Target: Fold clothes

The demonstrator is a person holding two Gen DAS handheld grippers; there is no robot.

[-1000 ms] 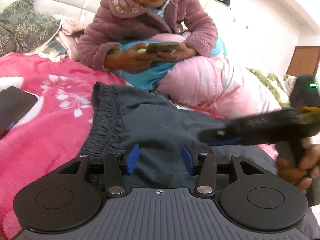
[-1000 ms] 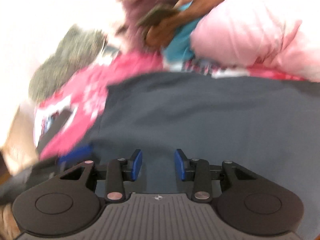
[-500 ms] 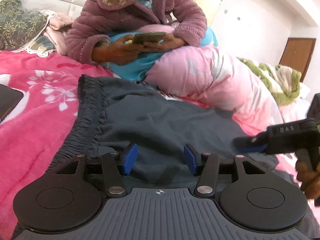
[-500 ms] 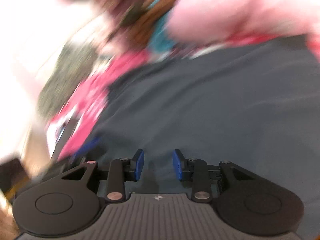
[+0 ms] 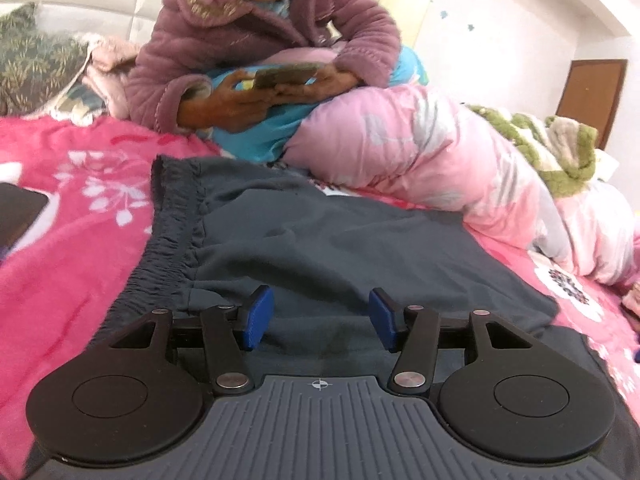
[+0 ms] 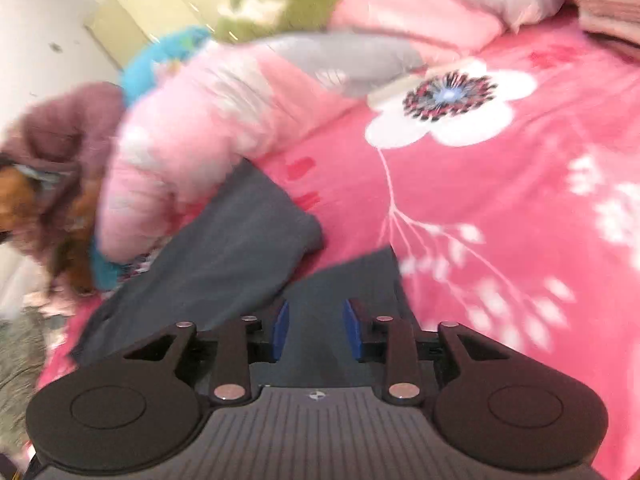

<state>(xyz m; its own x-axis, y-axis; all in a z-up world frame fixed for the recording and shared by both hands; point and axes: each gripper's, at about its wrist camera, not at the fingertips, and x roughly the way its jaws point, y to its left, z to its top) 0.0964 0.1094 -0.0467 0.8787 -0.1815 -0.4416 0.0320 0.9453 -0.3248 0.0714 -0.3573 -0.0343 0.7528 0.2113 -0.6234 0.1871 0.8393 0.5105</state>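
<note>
Dark grey trousers (image 5: 340, 240) lie flat on a pink floral blanket (image 5: 72, 208), their gathered waistband (image 5: 172, 216) at the left. My left gripper (image 5: 320, 320) is open and empty, low over the near edge of the trousers beside the waistband. In the right wrist view, which is blurred, the trouser legs (image 6: 224, 256) end on the blanket (image 6: 500, 200). My right gripper (image 6: 316, 332) is open and empty over the near leg end.
A person in a purple robe (image 5: 260, 28) sits at the back holding a phone (image 5: 284, 76). A pink quilt (image 5: 420, 152) lies along the far edge of the trousers. A dark tablet (image 5: 16, 212) rests at the far left. Pillows (image 5: 36, 64) lie behind.
My right gripper has swung away to the right, out of the left wrist view, from the trouser body to the leg ends. My left gripper has shifted slightly.
</note>
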